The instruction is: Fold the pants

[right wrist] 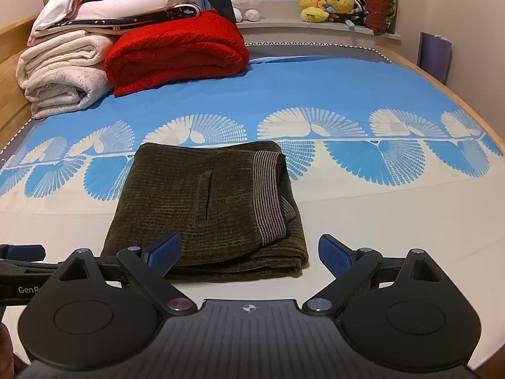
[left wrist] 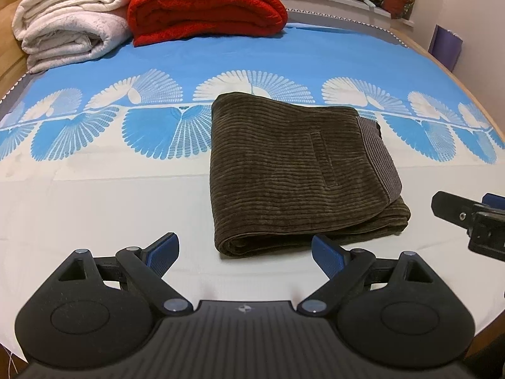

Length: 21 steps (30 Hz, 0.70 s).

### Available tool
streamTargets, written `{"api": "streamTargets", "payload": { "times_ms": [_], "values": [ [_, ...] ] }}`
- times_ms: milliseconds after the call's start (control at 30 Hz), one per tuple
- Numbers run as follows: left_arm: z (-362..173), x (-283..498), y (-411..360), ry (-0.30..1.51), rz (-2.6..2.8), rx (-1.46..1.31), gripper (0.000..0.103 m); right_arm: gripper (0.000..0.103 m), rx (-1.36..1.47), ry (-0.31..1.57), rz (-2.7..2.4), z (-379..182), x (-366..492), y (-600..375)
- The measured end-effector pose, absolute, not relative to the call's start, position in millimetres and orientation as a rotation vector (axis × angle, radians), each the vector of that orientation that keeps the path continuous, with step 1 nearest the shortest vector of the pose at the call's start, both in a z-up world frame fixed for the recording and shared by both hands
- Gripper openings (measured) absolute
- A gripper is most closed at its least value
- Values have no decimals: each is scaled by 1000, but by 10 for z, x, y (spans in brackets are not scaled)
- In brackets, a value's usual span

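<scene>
The dark brown corduroy pants [left wrist: 293, 170] lie folded into a compact rectangle on the bed, with the striped grey waistband on the right side. They also show in the right wrist view [right wrist: 208, 205]. My left gripper [left wrist: 244, 252] is open and empty, just short of the pants' near folded edge. My right gripper [right wrist: 249, 254] is open and empty, near the pants' near edge, its left finger over the cloth in view. The right gripper's tip [left wrist: 470, 214] shows at the right edge of the left wrist view.
The bed sheet [left wrist: 110, 195] is white in front and blue with fan patterns behind. Folded white blankets [left wrist: 69, 22] and a red blanket [left wrist: 205, 6] are stacked at the back left. Plush toys [right wrist: 331, 3] sit on the window sill. A wooden bed frame [right wrist: 442, 94] runs along the right.
</scene>
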<state>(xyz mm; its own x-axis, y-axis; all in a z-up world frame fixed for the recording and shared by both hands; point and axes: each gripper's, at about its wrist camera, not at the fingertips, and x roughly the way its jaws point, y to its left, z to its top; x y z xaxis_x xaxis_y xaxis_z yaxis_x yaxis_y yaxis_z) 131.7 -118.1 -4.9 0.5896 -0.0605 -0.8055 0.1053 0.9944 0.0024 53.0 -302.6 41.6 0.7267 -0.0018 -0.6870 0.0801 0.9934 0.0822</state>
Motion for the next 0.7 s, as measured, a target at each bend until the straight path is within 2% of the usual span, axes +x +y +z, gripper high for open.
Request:
{"api": "streamTargets", "payload": {
  "times_ms": [700],
  "values": [
    [-58, 1324, -1189, 930, -113, 62, 94, 94, 88, 771, -36, 387, 542, -2983]
  ]
}}
